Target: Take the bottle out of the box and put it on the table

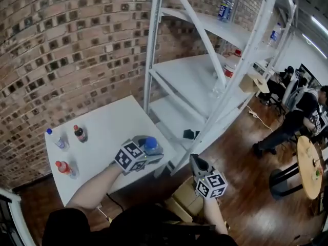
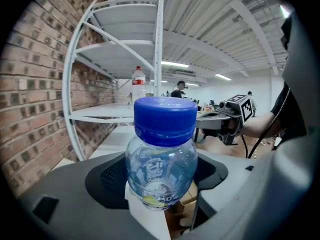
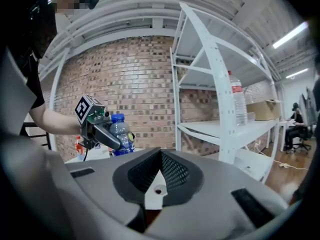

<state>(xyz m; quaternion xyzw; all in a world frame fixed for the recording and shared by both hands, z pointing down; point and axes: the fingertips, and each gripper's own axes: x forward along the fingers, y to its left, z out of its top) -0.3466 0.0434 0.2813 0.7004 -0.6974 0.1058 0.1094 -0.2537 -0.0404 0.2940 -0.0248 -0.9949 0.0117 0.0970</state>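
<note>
A clear bottle (image 1: 151,145) with a blue cap is held upright over the near right corner of the white table (image 1: 102,127). My left gripper (image 1: 148,157) is shut on it. In the left gripper view the bottle (image 2: 162,154) fills the space between the jaws. My right gripper (image 1: 197,163) hangs to the right, off the table and above an open cardboard box (image 1: 185,201) on the floor. Its jaws are shut with nothing between them in the right gripper view (image 3: 158,181). That view also shows the left gripper holding the bottle (image 3: 120,133).
Three bottles stand at the table's left end: a blue-capped one (image 1: 56,139), a dark one (image 1: 79,133) and a red one (image 1: 65,168). A white shelf rack (image 1: 205,81) stands right of the table, a brick wall behind. People sit at the far right (image 1: 302,111).
</note>
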